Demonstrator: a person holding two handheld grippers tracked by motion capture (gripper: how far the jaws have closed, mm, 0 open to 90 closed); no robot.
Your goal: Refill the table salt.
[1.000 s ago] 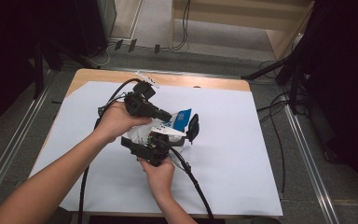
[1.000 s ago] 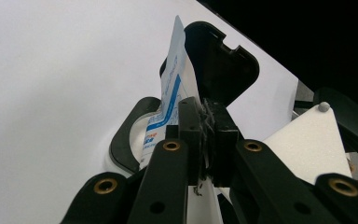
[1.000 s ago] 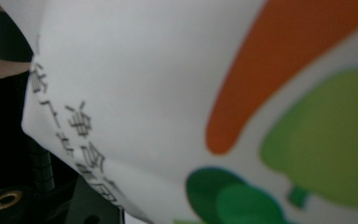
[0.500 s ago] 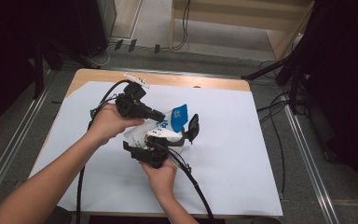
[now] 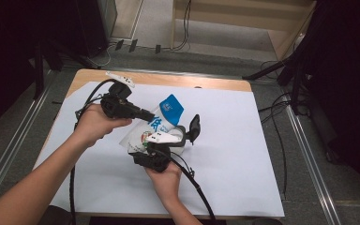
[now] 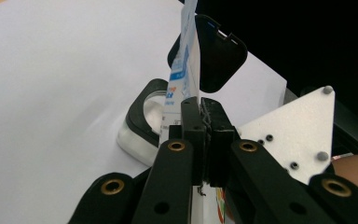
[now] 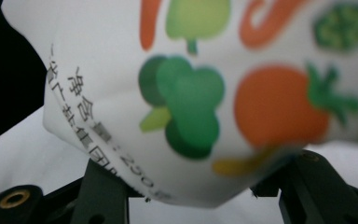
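A white pouch [image 5: 161,119] with a blue top and printed vegetables is held up over the table between both grippers. My left gripper [image 5: 146,115] comes in from the left, shut on the pouch's thin edge [image 6: 189,70]; its jaws [image 6: 204,109] are pressed together on it. My right gripper [image 5: 157,140] sits below, under its grey plate [image 6: 289,130]. In the right gripper view the pouch's bulging bottom [image 7: 191,93] is wedged between the two black jaws, which are shut on it. A small black-rimmed clear box [image 6: 144,112] with an open black lid [image 5: 194,126] stands just right of the pouch.
A white sheet [image 5: 243,154] covers the wooden table [image 5: 168,78]. Cables trail from both grippers across the sheet toward the near edge. Metal rails run along the floor on both sides, with dark equipment and cables beyond.
My left hand has moved left with the pouch's edge in its jaws, so the blue top stands out more. The right hand has stayed put.
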